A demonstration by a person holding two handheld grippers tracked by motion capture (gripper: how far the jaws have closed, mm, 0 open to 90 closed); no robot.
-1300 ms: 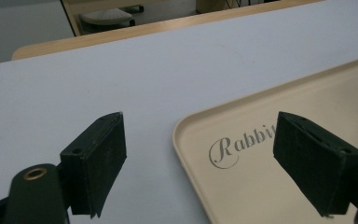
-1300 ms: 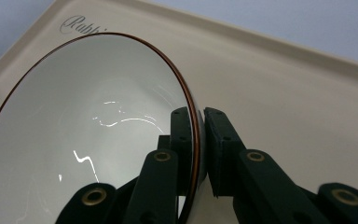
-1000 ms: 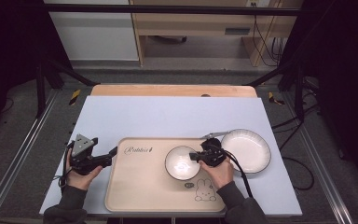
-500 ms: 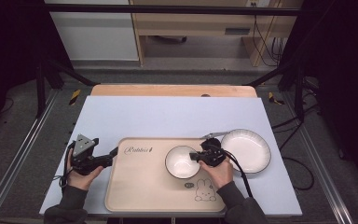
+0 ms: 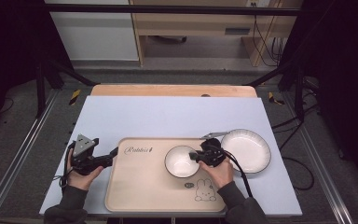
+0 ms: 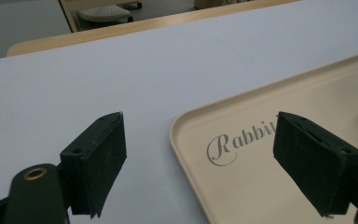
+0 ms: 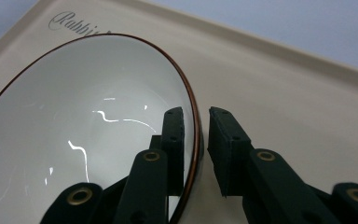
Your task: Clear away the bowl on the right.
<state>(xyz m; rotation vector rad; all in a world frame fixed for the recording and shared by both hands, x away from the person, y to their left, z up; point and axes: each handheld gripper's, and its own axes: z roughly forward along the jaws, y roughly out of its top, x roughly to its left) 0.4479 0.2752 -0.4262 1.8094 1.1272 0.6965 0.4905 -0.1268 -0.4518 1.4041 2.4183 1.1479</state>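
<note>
A white bowl [image 5: 181,162] with a thin brown rim rests on the beige rabbit-print tray [image 5: 144,186]. My right gripper [image 5: 194,156] straddles the bowl's right rim. In the right gripper view the bowl [image 7: 88,126] has one jaw inside it against the rim and the other outside, with a thin gap showing tray [image 7: 284,102], so that gripper [image 7: 196,114] is narrowly open. My left gripper [image 5: 113,152] stands wide open at the tray's left edge. In the left gripper view this gripper [image 6: 200,163] has one jaw over the blue mat and the other over the tray [image 6: 242,186].
A larger white plate [image 5: 245,150] lies on the pale blue mat [image 5: 168,116] just right of the tray, close behind my right hand. A wooden table edge [image 5: 172,90] runs along the far side. Black frame posts and cables flank the table.
My right gripper has edged slightly left onto the bowl's rim. The bowl, the tray and the left gripper have stayed put.
</note>
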